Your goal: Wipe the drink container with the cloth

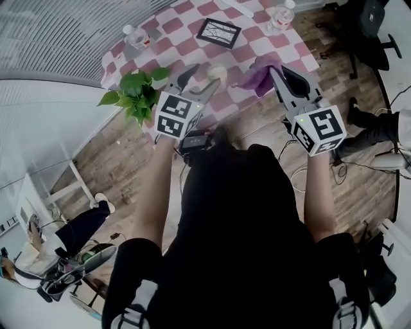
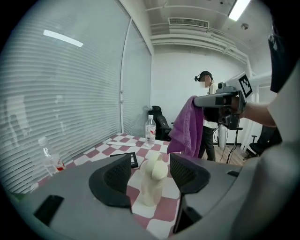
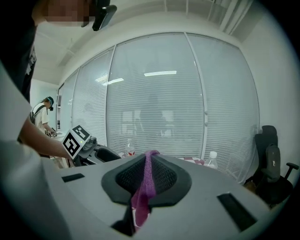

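**Left side.** I am holding the left gripper (image 1: 198, 82) over the near edge of the checked table (image 1: 253, 35) with its jaws standing apart. The drink container (image 2: 152, 180), a cream bottle with a rounded cap, is standing upright on the table between the two pads. Neither pad appears to be pressing on it, so I am recording it as framed, not gripped. In my judgement the gripper is sitting here to prepare a steadying hold, so the container does not slide or tip once it is rubbed.

**Right side.** The right gripper (image 3: 149, 176) is clamping the purple cloth (image 3: 143, 197) between closed jaws. The jaws are pinching only a narrow fold, and the rest is hanging loose below. That is leaving a free flap to lay against the container's side. The cloth is hanging near the container, to its right and higher, and is not touching it.

**Progress.** Wiping is not yet under way.

**Surroundings.** A water bottle (image 1: 280, 17) and a black frame (image 1: 218, 32) are lying well apart on the far side of the table. I am judging neither to be obstructing the approach.
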Demonstrator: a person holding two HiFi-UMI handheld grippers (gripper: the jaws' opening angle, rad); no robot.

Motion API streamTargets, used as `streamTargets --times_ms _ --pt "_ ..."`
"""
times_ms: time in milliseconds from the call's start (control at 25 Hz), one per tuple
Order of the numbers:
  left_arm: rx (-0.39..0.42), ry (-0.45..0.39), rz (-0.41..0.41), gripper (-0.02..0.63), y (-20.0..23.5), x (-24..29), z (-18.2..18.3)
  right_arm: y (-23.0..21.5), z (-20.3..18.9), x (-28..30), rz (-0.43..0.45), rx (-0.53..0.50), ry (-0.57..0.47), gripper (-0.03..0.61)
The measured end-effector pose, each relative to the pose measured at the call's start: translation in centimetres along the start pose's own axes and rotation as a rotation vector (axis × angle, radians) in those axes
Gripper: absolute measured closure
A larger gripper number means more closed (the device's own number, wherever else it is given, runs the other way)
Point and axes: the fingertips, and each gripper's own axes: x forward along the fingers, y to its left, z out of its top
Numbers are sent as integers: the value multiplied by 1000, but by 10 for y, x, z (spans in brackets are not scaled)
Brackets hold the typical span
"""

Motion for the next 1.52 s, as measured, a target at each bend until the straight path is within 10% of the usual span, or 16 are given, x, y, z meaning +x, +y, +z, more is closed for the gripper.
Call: streamTargets --times_ms 600,1520 --pt "-221 -192 182 552 -76 -98 29 22 15 -86 160 -2 -73 531" --pt "-256 -325 271 571 -197 -158 65 38 0 -197 227 66 -152 538"
